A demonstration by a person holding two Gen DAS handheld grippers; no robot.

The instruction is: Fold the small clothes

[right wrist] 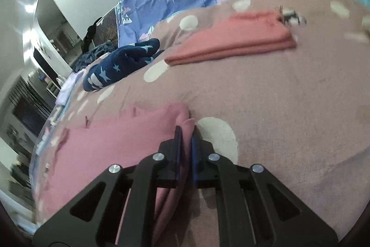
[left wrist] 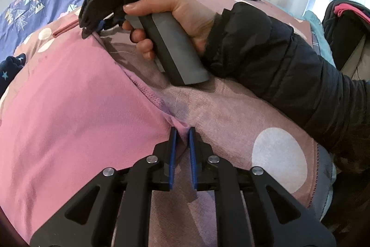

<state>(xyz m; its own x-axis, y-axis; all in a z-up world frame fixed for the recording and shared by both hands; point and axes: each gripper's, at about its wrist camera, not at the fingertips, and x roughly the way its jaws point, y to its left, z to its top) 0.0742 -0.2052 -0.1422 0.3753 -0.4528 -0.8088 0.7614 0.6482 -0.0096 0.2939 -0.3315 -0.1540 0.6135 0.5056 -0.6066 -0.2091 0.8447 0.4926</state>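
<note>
Both claws pinch the pink garment (left wrist: 76, 112), which lies flat on the dotted bedspread (left wrist: 231, 112). The left claw (left wrist: 182, 133) is pressed together on its near hem corner; the right claw (right wrist: 186, 131), held in a hand (left wrist: 175, 17), is clamped on a bunched fold at the far corner. To fold well, lift both corners evenly, keep the edge taut, and lay it squarely across. A folded coral piece (right wrist: 233, 38) rests beyond.

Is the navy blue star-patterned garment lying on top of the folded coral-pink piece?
No, the navy star garment lies apart from the folded coral piece, with bare dotted bedspread between them.
</note>
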